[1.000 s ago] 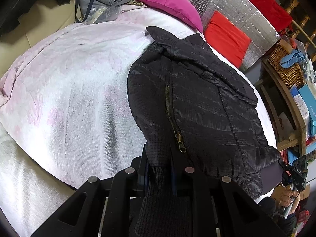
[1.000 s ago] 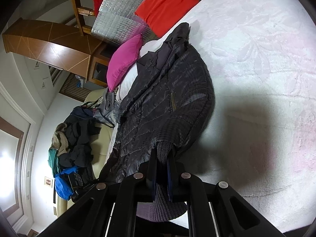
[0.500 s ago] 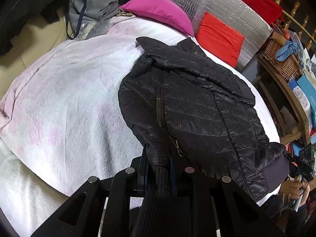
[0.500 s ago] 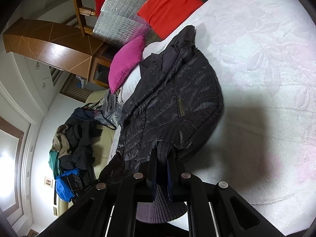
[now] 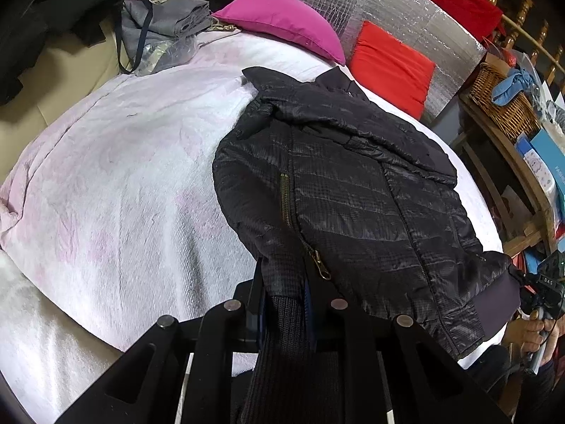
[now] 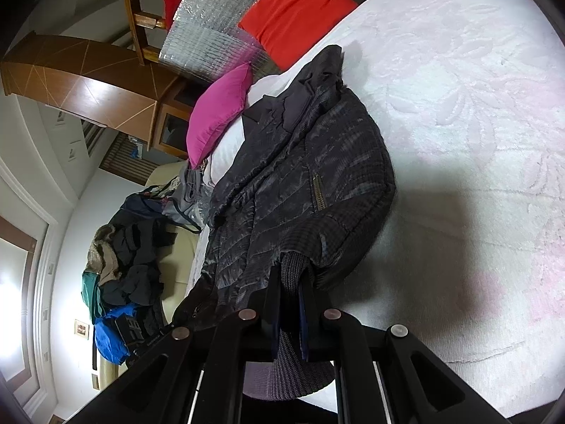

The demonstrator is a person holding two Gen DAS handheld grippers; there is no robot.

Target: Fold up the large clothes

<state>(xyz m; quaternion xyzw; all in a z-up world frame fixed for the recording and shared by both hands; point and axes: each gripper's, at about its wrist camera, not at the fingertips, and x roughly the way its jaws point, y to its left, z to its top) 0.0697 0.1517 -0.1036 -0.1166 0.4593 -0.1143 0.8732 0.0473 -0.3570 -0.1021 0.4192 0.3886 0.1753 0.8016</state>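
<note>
Black quilted jacket (image 5: 353,190) lay on the white-and-pink bedspread (image 5: 116,176), collar toward the far pillows, knit hem at the near edge. Left gripper (image 5: 284,304) was clenched on the ribbed hem band (image 5: 286,321) just beside the zipper pull (image 5: 319,259). Right gripper (image 6: 289,295) was clamped tight on ribbed knit at another near corner of the garment.

Handling, as judged: the shell looked shiny, thin and puffy, so probably light, soft, compressible and slippery; folds may spring back or slide. The ribbed knit seemed grippier and stretchy, a sound place to hold. The zipper (image 5: 287,205) was the one stiff line. Best holds likely the hem corners, then shoulders near the collar (image 5: 339,84).
</note>
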